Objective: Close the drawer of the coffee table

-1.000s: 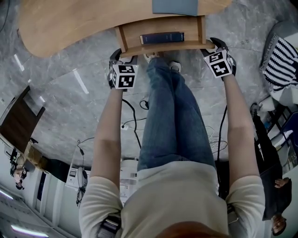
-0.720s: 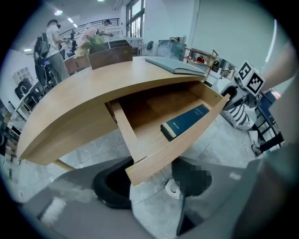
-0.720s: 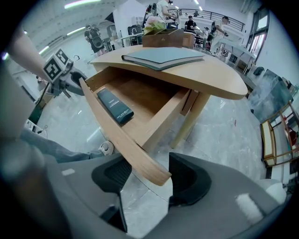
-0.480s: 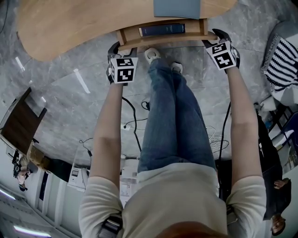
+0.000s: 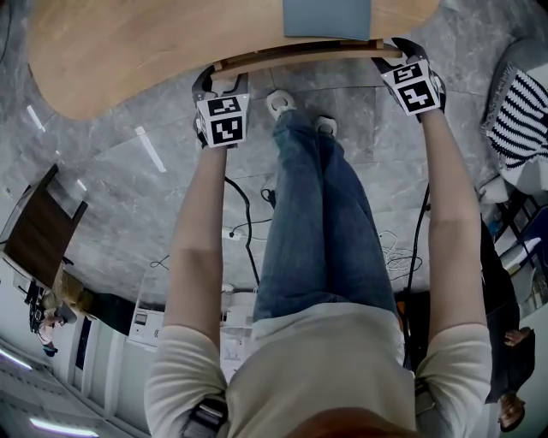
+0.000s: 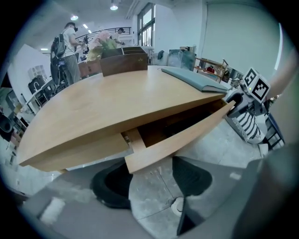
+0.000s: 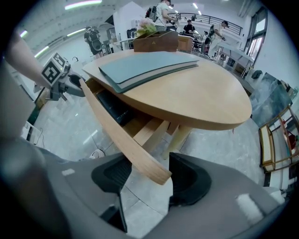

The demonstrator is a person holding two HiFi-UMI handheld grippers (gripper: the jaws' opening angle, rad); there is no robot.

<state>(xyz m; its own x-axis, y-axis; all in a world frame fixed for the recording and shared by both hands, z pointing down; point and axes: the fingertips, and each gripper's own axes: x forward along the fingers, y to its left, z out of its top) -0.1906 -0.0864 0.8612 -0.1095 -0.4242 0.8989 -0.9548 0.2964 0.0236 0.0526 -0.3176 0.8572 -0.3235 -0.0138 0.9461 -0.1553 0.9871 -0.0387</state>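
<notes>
The wooden coffee table [image 5: 154,43] fills the top of the head view. Its curved drawer front [image 5: 300,56] shows as a thin strip under the tabletop edge. In the left gripper view the drawer [image 6: 182,135] stands a little way out. My left gripper [image 5: 221,85] straddles the front's left end. Its jaws [image 6: 149,170] are opening, with that end between them. My right gripper [image 5: 392,58] is at the other end, and its wide jaws [image 7: 149,163] have the front's tip [image 7: 156,175] between them. A dark book [image 7: 112,107] lies inside the drawer.
A grey-blue folder [image 5: 327,17] lies on the tabletop, with a wooden flower box [image 6: 124,60] further back. The person's legs and shoes [image 5: 281,103] stand right before the drawer. Cables [image 5: 248,227] trail on the floor. A dark chair [image 5: 34,222] is at left, striped fabric [image 5: 518,115] at right.
The drawer has slid in under the tabletop, and the dark book has gone out of the head view. Both grippers have moved toward the table with the front.
</notes>
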